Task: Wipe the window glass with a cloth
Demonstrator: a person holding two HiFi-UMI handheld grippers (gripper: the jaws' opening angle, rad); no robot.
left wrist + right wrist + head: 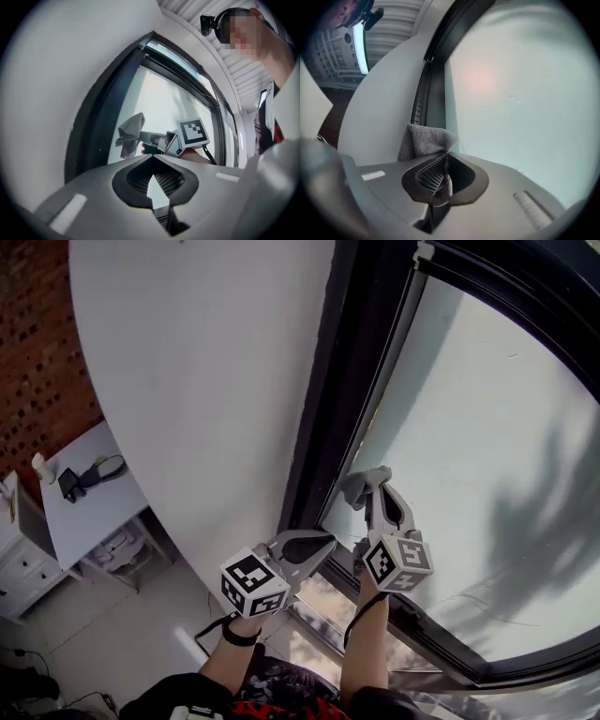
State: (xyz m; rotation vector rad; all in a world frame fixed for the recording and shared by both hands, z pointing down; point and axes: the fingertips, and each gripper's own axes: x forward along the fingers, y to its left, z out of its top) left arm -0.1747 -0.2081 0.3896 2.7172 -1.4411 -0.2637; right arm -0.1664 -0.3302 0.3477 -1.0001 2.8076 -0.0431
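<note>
A grey cloth [363, 485] is bunched at the tip of my right gripper [378, 491], which is shut on it. The cloth lies against the lower left corner of the window glass [469, 446], next to the dark frame [339, 381]. In the right gripper view the cloth [425, 140] sticks out past the shut jaws and is pinched between them, with the glass [511, 93] filling the right side. My left gripper [327, 541] is shut with nothing in it, low by the frame's bottom, left of the right gripper. The left gripper view shows the cloth [130, 133] hanging from the right gripper [149, 138].
A white wall [206, 381] runs left of the frame. Below at the left are a white table [98, 512] with a black item [77, 482], a white drawer unit [19, 563] and a brick wall [37, 343]. The lower window frame [441, 643] runs under my right arm.
</note>
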